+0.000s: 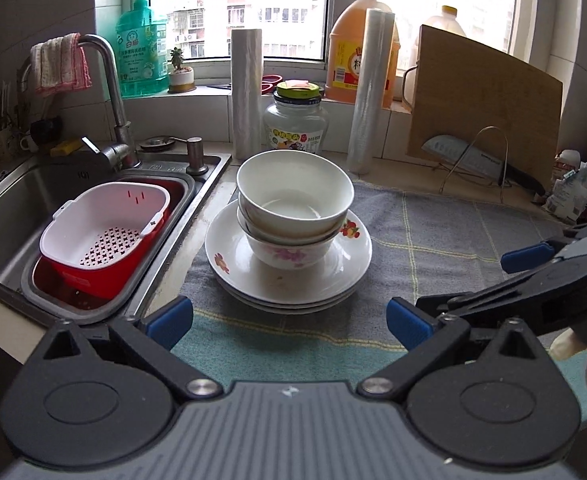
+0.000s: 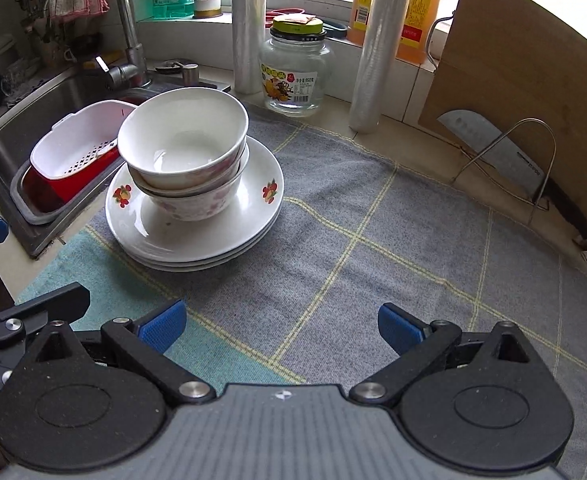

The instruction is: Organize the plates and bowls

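Three white ceramic bowls (image 1: 293, 208) sit nested on a stack of white flower-printed plates (image 1: 289, 276) at the sink-side edge of the grey checked cloth (image 2: 373, 208), likely gathered into one pile to save room. The left gripper (image 1: 289, 322) faces the pile at twelve o'clock, jaws spread and empty. The right gripper (image 2: 281, 326), equally spread and empty, has it at eleven o'clock.

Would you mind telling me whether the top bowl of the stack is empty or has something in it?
Empty: the top bowl shows only its bare white inside, in both views.
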